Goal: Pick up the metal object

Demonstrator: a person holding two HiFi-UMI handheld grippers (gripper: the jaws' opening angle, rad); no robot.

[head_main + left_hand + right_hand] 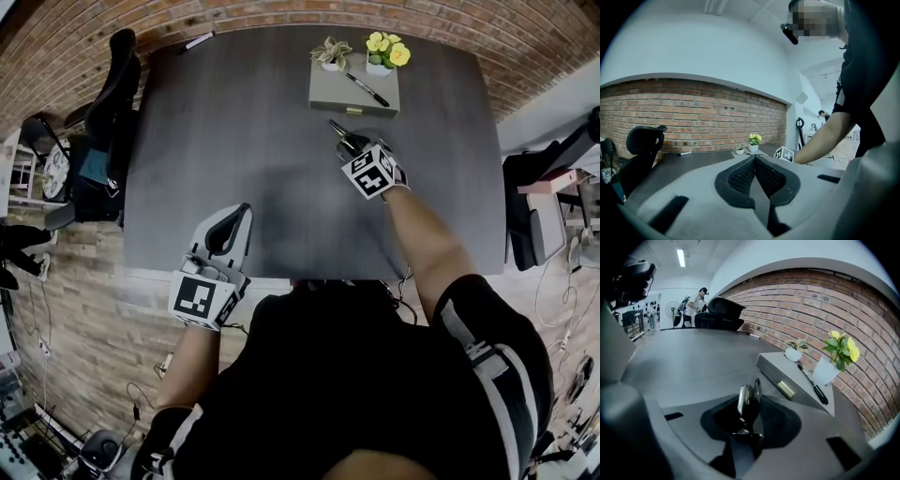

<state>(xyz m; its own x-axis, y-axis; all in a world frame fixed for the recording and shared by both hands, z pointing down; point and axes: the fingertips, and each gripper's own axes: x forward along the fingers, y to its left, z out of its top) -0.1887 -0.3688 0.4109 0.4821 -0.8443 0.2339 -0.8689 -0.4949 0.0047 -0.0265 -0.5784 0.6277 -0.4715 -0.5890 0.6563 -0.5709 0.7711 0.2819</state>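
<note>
The metal object, a slim shiny clip-like piece, stands upright between the pads of my right gripper, which is shut on it. In the head view the metal object sticks out ahead of my right gripper over the far middle of the dark table. My left gripper hovers at the table's near edge, well apart from the object. In the left gripper view my left gripper has its jaws pressed together with nothing in them.
A grey drawer box sits just beyond the right gripper, carrying a black pen, a small green plant and a yellow flower pot. A marker lies at the far left edge. Office chairs flank the table.
</note>
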